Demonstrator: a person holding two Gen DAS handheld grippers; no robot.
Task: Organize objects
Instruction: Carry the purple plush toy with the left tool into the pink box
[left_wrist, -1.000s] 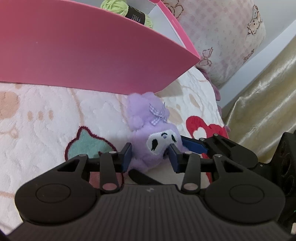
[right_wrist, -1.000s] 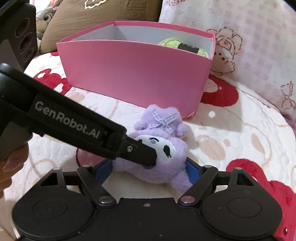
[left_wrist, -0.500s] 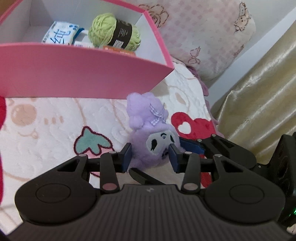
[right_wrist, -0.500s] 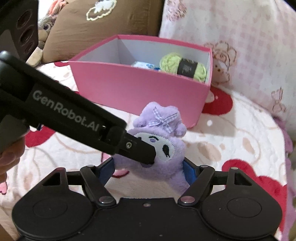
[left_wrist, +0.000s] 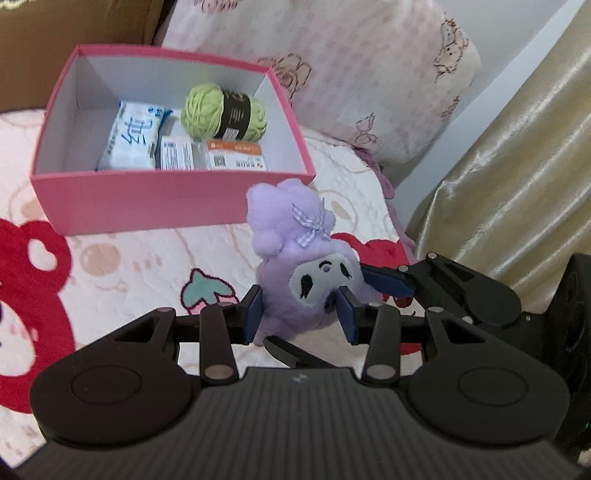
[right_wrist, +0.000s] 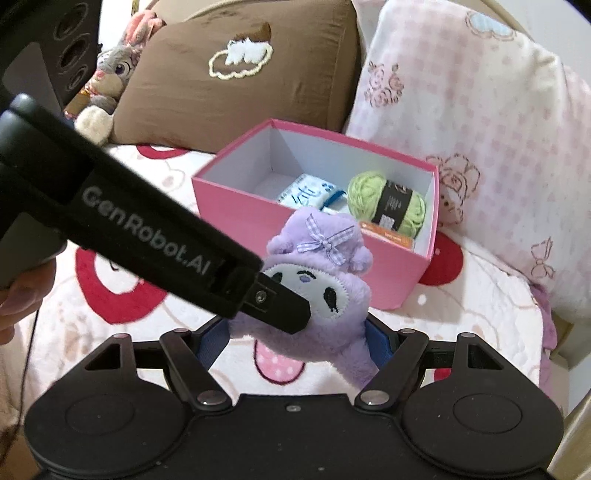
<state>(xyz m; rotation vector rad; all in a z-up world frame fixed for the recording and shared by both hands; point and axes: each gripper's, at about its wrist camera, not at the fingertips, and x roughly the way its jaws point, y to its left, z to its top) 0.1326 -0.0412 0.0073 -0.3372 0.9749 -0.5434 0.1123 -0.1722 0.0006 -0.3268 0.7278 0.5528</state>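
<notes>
A purple plush toy (left_wrist: 295, 236) with a white face and a checked bow hangs above the blanket, in front of the pink box (left_wrist: 166, 206). My left gripper (left_wrist: 300, 314) is shut on its head, blue pads pressing both cheeks. My right gripper (right_wrist: 293, 341) grips the plush toy (right_wrist: 321, 258) around its body from the other side, jaws wide, pads against its flanks. One right finger (left_wrist: 388, 282) shows beside the toy's face. The left gripper's black finger (right_wrist: 280, 306) crosses the toy's face in the right wrist view.
The pink box (right_wrist: 236, 206) holds green yarn (left_wrist: 221, 110), a tissue pack (left_wrist: 133, 136) and small packets. A brown pillow (right_wrist: 221, 74), a pink pillow (right_wrist: 461, 110) and a grey bunny toy (right_wrist: 114, 70) stand behind. A gold curtain (left_wrist: 517, 166) hangs at the bed's right edge.
Both grippers have risen together with the plush toy, lifting it off the blanket. The inside of the box has come into view.
</notes>
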